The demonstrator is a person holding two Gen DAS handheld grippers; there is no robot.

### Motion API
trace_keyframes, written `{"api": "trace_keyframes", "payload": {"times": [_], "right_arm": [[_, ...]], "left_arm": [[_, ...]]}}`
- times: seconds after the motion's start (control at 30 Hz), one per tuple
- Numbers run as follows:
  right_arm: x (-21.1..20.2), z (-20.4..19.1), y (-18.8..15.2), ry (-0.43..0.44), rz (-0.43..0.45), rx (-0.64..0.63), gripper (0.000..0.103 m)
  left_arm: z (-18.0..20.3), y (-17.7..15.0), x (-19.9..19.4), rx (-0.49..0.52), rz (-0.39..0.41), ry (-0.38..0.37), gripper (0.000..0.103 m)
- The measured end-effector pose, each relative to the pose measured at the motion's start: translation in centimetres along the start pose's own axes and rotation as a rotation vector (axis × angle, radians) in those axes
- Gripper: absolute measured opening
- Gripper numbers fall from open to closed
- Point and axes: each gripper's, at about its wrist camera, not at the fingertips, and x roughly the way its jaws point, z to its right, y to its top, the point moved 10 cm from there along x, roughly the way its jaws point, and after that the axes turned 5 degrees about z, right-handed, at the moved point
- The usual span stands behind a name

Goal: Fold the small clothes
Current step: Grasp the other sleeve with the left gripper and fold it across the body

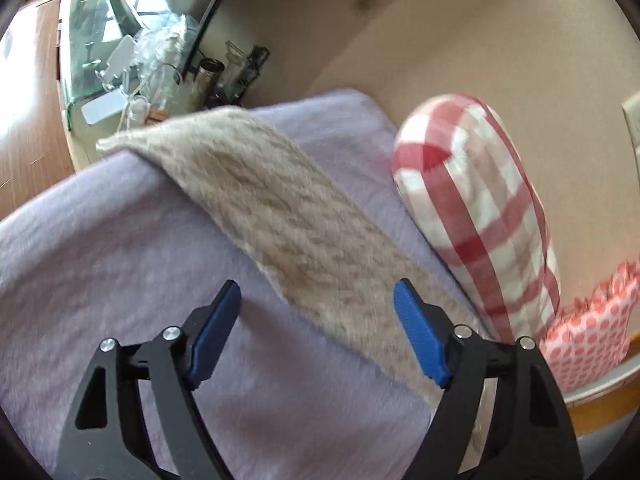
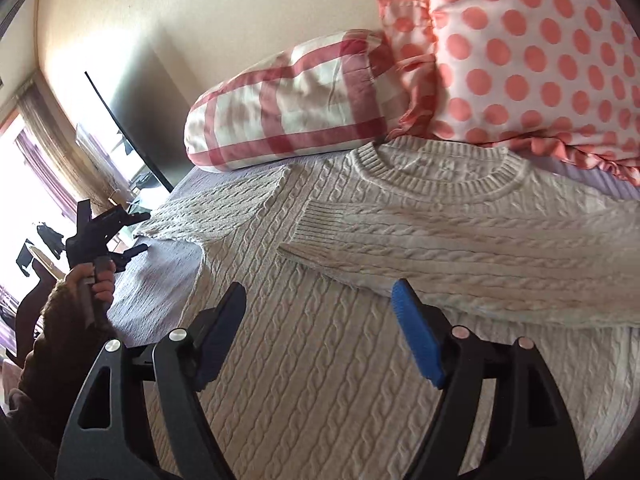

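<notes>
left gripper point(image 1: 318, 300) jaws wide apart, empty, above sweater sleeve point(image 1: 280, 216) at frame centre. right gripper point(image 2: 320, 304) spread wide, empty, over cable-knit sweater point(image 2: 320, 360) flat on lilac bedcover point(image 2: 160, 280), lower centre.

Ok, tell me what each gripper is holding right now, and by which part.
Nothing. The left gripper is open above the sweater sleeve; the right gripper is open over the sweater, its fingers gripping no fabric.

Each black hand-held gripper point(image 1: 316, 292) point(image 2: 320, 294) carries ribbed blue fingertips point(image 2: 416, 340) and silver screws; a brown fuzzy sleeve point(image 2: 60, 344) covers the bare-skinned left hand point(image 2: 96, 280).
</notes>
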Motion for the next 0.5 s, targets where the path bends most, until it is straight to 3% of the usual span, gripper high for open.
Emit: {"api": "trace_keyframes", "payload": {"times": [0.13, 0.23, 0.3, 0.37, 0.43, 0.5], "right_arm": [[-1.6, 1.3, 0.2, -0.01, 0.035, 0.028, 0.079], [-3.1, 2.6, 0.2, -0.02, 0.063, 0.05, 0.08], [-3.9, 3.4, 0.1, -0.035, 0.081, 0.058, 0.08], [-4.8, 4.3, 0.0, -0.051, 0.1, 0.058, 0.08], [-5.8, 5.4, -0.1, -0.063, 0.124, 0.065, 0.08], [-7.2, 7.0, -0.1, -0.078, 0.159, 0.089, 0.08]], "left_arm": [[-1.9, 3.7, 1.4, -0.07, 0.042, 0.04, 0.064], [-3.4, 6.0, 2.1, -0.137, 0.067, 0.068, 0.049], [-4.1, 6.8, 2.3, -0.135, 0.064, 0.136, 0.01], [-3.4, 7.1, 1.8, -0.098, 0.082, 0.183, 0.007], [0.4, 7.5, 0.0, 0.049, 0.16, 0.218, 0.006], [5.8, 6.5, -1.7, 0.196, 0.214, 0.195, 0.006]]}}
